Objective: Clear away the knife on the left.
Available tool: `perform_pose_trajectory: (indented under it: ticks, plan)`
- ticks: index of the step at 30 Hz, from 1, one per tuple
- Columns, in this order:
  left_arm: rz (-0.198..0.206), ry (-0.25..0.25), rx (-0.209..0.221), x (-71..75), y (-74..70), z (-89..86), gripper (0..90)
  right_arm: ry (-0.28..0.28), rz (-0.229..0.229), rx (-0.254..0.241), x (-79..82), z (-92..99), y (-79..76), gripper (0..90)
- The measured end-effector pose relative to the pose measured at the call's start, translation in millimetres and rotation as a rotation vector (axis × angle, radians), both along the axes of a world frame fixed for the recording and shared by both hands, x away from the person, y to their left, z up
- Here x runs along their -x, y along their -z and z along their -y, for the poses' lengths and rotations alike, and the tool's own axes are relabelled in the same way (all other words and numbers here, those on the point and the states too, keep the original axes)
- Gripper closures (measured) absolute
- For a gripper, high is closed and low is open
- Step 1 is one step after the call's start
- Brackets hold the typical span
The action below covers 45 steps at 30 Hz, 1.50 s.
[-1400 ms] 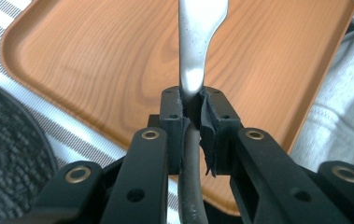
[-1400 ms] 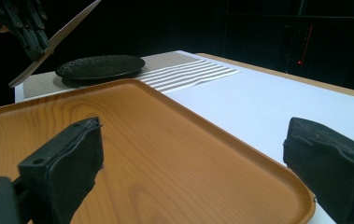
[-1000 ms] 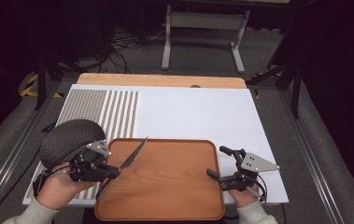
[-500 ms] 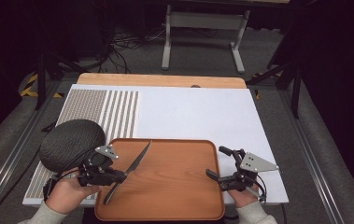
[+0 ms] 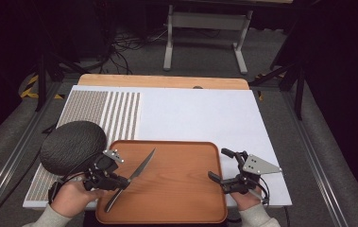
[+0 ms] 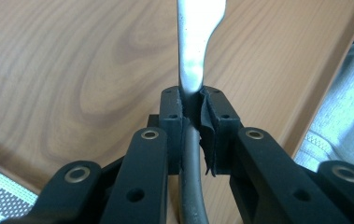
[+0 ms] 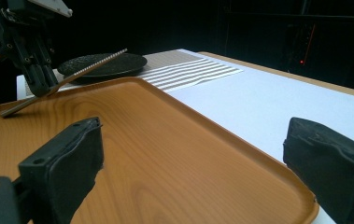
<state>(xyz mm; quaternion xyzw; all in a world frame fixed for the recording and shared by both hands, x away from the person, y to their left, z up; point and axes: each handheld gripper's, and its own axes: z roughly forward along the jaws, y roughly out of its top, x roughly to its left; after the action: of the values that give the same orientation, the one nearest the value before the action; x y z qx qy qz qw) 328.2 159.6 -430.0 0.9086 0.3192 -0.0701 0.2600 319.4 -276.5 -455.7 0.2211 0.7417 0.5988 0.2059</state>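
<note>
left gripper (image 5: 120,181) jaws clamped tight on a knife (image 5: 134,177) near where handle meets blade; knife held tilted above the left part of the wooden tray (image 5: 181,198). right gripper (image 5: 224,168) jaws wide apart, holding nothing, at the tray's right edge. dark plate (image 5: 72,146) left of tray on the bench (image 5: 205,113).

— High view: from above the near side, facing forward and down over the whole tray (image 5: 176,198).
— Gripper views: low and close along the jaws; both share the tray (image 7: 174,154), plus the knife (image 6: 193,51).
</note>
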Motion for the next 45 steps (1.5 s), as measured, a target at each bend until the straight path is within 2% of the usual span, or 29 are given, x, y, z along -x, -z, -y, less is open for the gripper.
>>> perform_pose_trajectory:
  ticks: [2,6,21,28,45]
  plan:
    - [-0.020,-0.009,-0.013,-0.1,2.6,0.5,79.9,0.000,0.000,-0.001,0.1,0.3,-0.1,5.7]
    - [-0.018,-0.003,-0.026,-0.3,4.8,2.1,79.8,0.001,-0.001,-0.001,0.1,0.4,-0.1,5.7]
    - [-0.053,0.002,-0.070,-3.3,16.7,8.4,79.6,0.000,-0.002,-0.005,0.0,0.8,-0.1,5.7]
    - [-0.050,-0.007,-0.099,-3.8,20.3,10.4,79.5,-0.001,-0.002,-0.005,-0.2,0.7,0.0,5.8]
    - [-0.050,-0.005,-0.109,-3.7,22.4,12.4,79.4,-0.001,0.001,-0.005,0.2,1.2,-0.4,5.8]
